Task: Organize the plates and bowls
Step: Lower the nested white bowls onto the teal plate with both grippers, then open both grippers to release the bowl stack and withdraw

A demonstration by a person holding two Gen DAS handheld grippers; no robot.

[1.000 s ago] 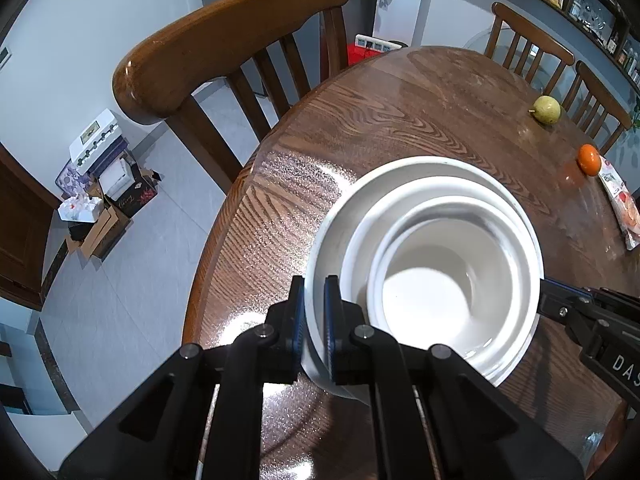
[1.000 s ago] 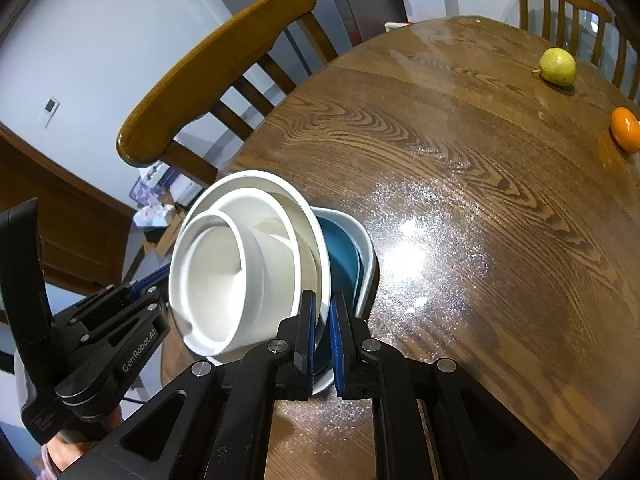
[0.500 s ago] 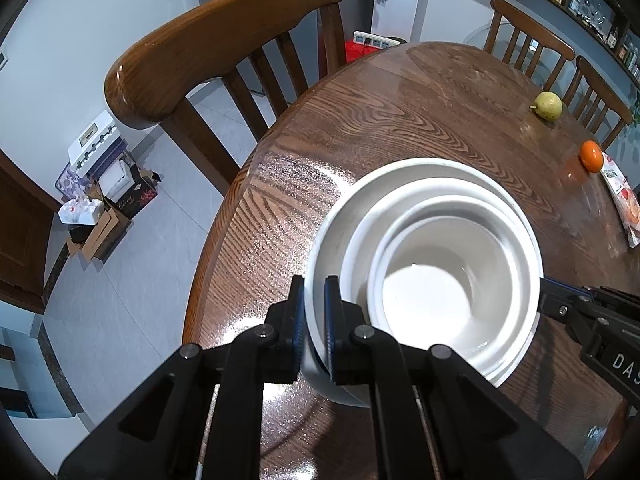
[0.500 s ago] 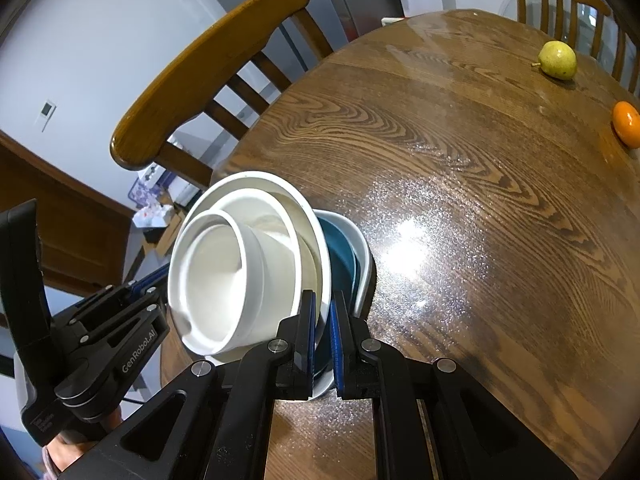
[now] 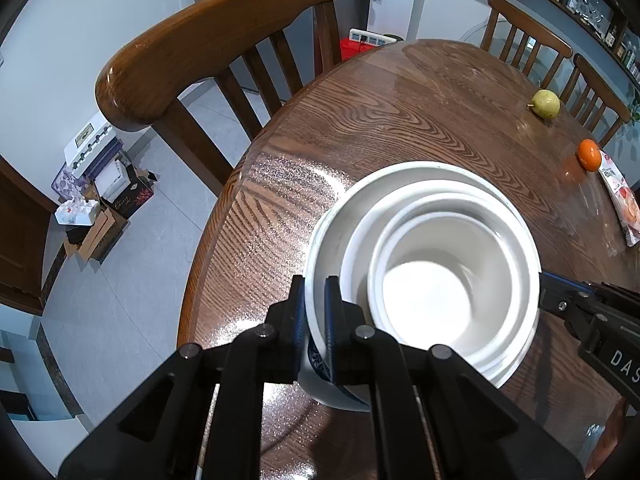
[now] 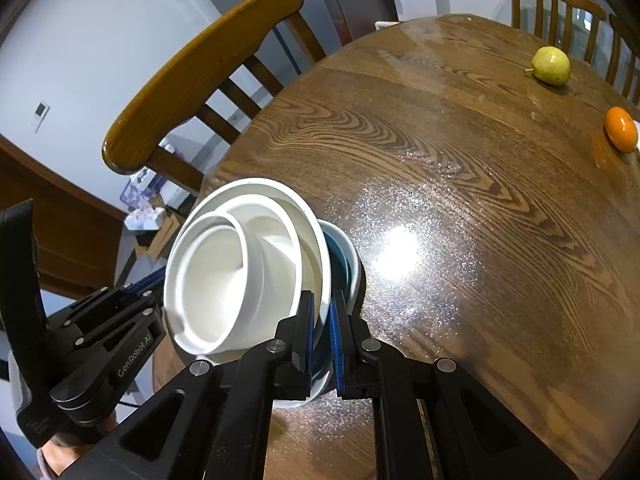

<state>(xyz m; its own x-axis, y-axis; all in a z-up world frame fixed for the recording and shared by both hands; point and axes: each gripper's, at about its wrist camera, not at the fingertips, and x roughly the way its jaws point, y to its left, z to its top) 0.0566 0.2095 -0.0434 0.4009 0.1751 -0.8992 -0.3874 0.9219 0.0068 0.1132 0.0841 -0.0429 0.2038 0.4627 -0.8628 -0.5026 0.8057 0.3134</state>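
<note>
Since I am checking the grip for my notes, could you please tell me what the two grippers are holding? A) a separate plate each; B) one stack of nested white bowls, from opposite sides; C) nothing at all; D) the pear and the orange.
B: the left gripper and right gripper each pinch the rim of the same stack of bowls.
</note>
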